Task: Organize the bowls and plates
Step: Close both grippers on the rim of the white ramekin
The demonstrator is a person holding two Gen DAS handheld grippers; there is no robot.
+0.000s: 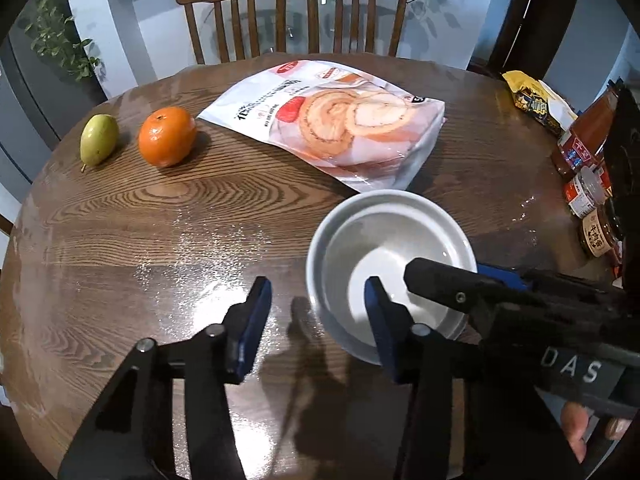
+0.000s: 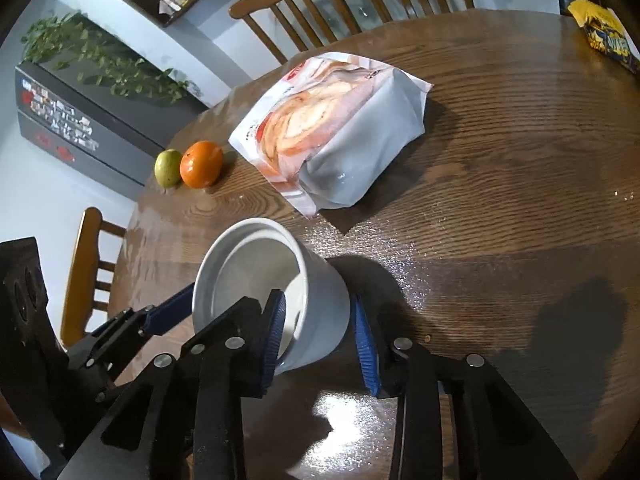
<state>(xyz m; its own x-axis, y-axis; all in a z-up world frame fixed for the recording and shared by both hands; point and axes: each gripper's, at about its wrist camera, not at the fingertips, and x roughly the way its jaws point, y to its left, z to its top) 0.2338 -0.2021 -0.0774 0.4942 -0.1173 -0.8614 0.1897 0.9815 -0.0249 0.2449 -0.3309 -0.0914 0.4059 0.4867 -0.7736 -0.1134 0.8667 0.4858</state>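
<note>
A white bowl [image 1: 372, 240] [image 2: 320, 312] stands on the wooden table [image 1: 160, 240], right of centre and close to me. My left gripper [image 1: 318, 304] straddles the bowl's near-left wall, one blue pad inside and the other out over the table. A gap shows beside the outer pad, so this gripper is open. My right gripper [image 2: 320, 320] straddles the opposite wall, with both pads against it. In the left wrist view one of its fingers [image 1: 440, 284] reaches over the rim from the right.
Behind the bowl lies a big snack bag [image 1: 328, 120]. An orange [image 1: 167, 136] and a green fruit [image 1: 99, 140] sit at the far left. Sauce jars [image 1: 580, 152] and a yellow packet [image 1: 536, 100] line the right edge, and two chairs [image 1: 236, 12] stand behind the table.
</note>
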